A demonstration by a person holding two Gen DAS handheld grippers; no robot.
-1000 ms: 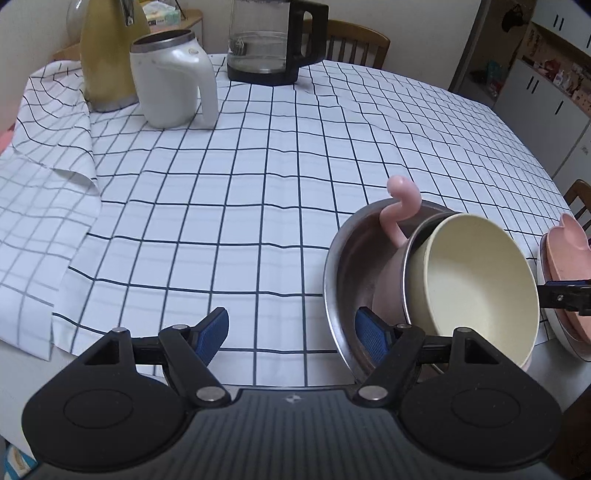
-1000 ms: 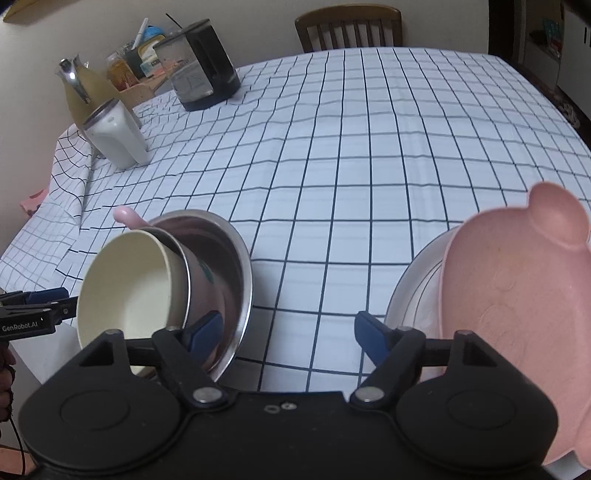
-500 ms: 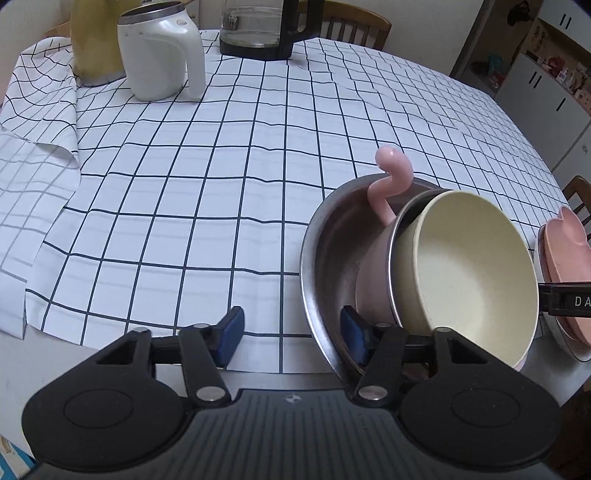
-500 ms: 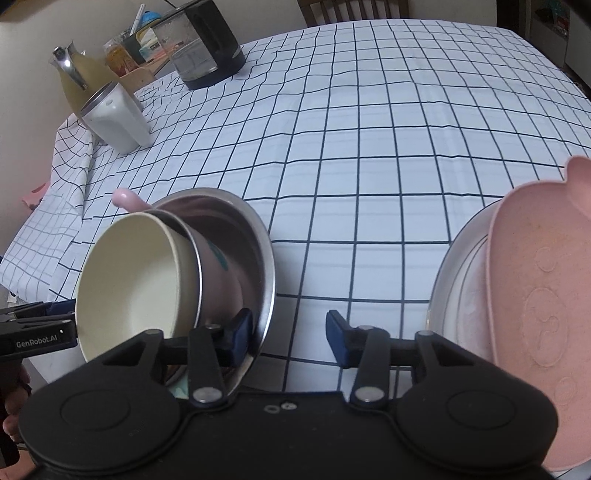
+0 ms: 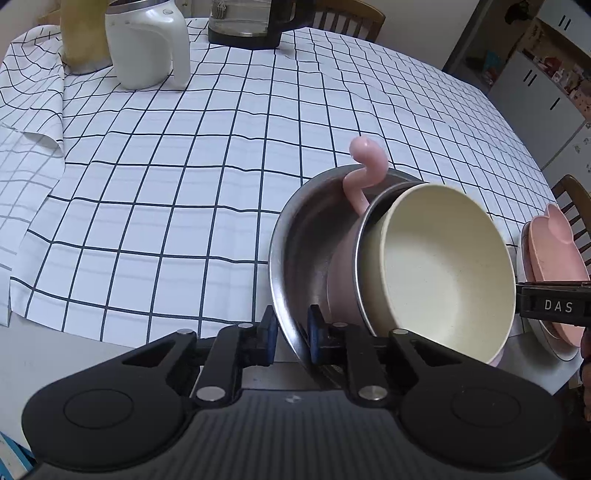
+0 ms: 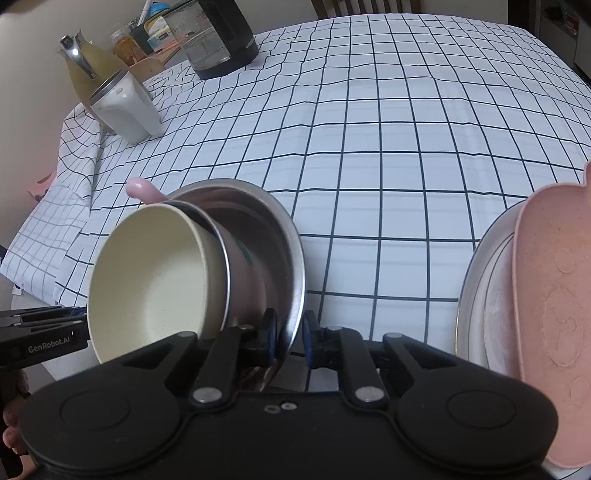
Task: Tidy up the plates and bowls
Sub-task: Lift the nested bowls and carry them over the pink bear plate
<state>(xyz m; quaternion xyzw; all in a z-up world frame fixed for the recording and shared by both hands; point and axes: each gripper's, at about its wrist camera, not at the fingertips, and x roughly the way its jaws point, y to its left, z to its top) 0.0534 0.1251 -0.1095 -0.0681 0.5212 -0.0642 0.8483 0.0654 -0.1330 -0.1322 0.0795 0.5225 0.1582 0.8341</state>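
Note:
A steel bowl (image 5: 306,236) stands tilted on its edge near the table's front, and a pink cup (image 5: 341,284) with a curly handle lies in it. A cream bowl (image 5: 443,269) is nested in the cup. My left gripper (image 5: 291,330) is closing, and its blue pads sit on both sides of the steel bowl's left rim. In the right wrist view my right gripper (image 6: 288,334) is closing the same way on the steel bowl's (image 6: 291,236) right rim, beside the cream bowl (image 6: 155,284). A pink bear-shaped plate (image 6: 554,314) leans on a white plate (image 6: 484,288) at the right.
A checked tablecloth (image 5: 184,166) covers the table, with its loose edge hanging at the front left. A white jug (image 5: 147,44), a yellow kettle (image 5: 79,37) and a glass kettle (image 5: 251,22) stand at the back. Chairs stand behind and to the right.
Both grippers have gone from wide open to nearly shut, and their pads have come in onto the steel bowl's rim. Both views have drawn closer to the bowl.

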